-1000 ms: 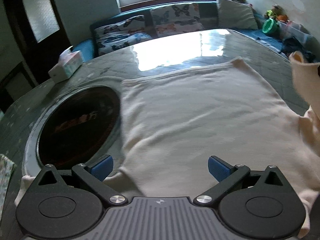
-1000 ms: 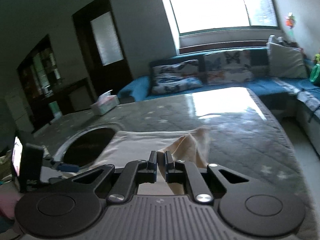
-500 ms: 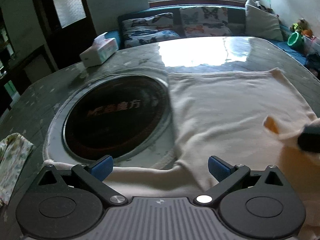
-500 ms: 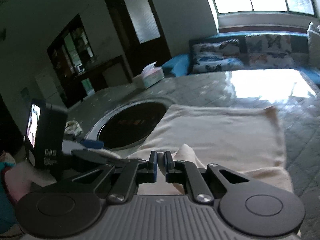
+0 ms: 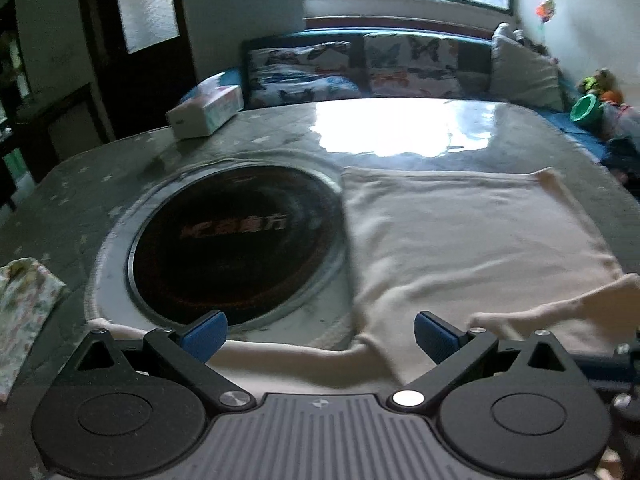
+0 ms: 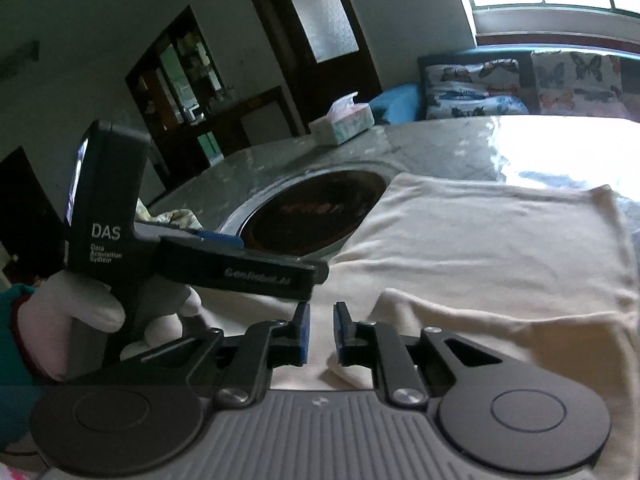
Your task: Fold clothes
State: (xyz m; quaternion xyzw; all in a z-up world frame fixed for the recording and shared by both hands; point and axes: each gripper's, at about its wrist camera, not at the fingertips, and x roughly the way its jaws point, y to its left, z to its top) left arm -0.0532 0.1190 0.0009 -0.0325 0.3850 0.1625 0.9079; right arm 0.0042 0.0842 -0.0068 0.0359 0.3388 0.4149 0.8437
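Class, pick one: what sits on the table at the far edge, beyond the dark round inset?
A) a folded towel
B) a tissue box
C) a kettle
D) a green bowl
B: the tissue box stands on the table past the dark round inset, with a tissue sticking out of its top in the right wrist view.

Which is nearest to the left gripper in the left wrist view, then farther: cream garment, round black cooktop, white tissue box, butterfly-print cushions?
1. Cream garment, right under the fingers.
2. Round black cooktop, ahead left.
3. White tissue box, far left table edge.
4. Butterfly-print cushions, beyond the table.
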